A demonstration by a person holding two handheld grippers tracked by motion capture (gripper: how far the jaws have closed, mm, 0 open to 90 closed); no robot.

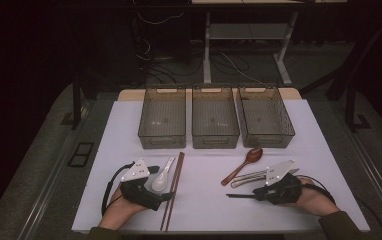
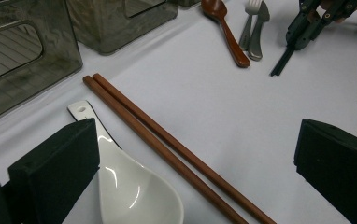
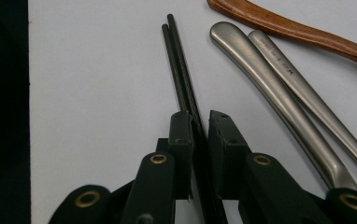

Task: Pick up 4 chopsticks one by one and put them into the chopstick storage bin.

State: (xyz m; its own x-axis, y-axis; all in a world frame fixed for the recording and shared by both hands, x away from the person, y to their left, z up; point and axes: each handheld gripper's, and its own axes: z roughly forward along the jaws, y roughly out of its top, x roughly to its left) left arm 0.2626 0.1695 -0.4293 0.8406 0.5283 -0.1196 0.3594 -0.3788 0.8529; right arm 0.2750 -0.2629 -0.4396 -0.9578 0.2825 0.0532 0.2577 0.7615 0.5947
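While left gripper [image 2: 190, 172] gapes — right gripper [image 3: 199, 128] clamps black chopsticks [image 3: 179, 65].

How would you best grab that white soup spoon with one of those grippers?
Take the white spoon by its thin flat handle, from above, jaws across its width. The bowl looks too wide and rounded to pinch. The brown chopsticks lie close alongside, so the left gripper should come down carefully.

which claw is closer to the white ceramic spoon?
Left. The left claw is open astride the white ceramic spoon, one jaw overlapping its bowl. The right claw is far across the table, shut on the black chopsticks.
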